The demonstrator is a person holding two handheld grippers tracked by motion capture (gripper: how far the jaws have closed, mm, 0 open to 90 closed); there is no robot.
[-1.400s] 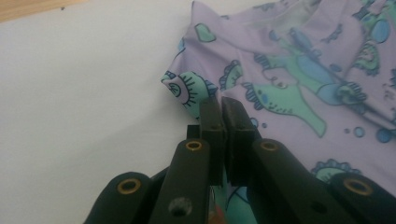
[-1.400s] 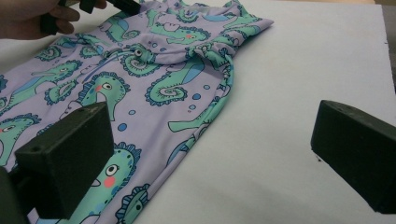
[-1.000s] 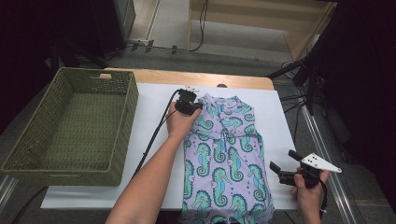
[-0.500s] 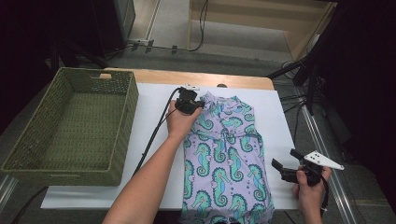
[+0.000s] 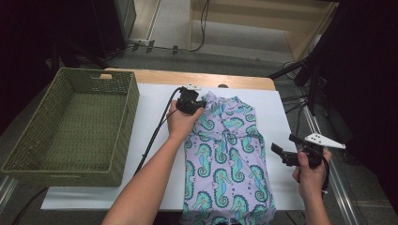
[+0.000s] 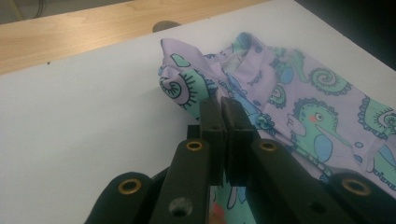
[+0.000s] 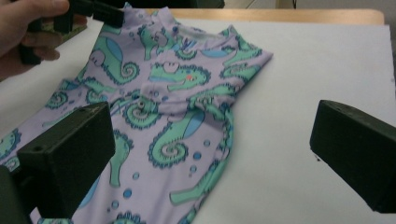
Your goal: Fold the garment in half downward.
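A lilac sleeveless garment (image 5: 225, 154) printed with green seahorses lies flat on the white sheet (image 5: 155, 117), its collar toward the far edge. My left gripper (image 5: 190, 104) rests at the garment's far left shoulder. In the left gripper view its jaws are pressed together (image 6: 222, 112) on the bunched shoulder fabric (image 6: 180, 77). My right gripper (image 5: 286, 151) is held above the sheet just right of the garment's middle, jaws wide apart and empty. In the right gripper view (image 7: 210, 154) the garment (image 7: 177, 93) spreads out beyond them.
A deep green woven basket (image 5: 129, 136) stands at the left of the table with nothing visible inside. The wooden table edge (image 5: 234, 80) runs along the back. The left gripper's black cable (image 5: 155, 131) trails over the sheet between basket and garment.
The right gripper has lifted and drifted slightly right, away from the garment's right edge. The left gripper has stayed at the shoulder.
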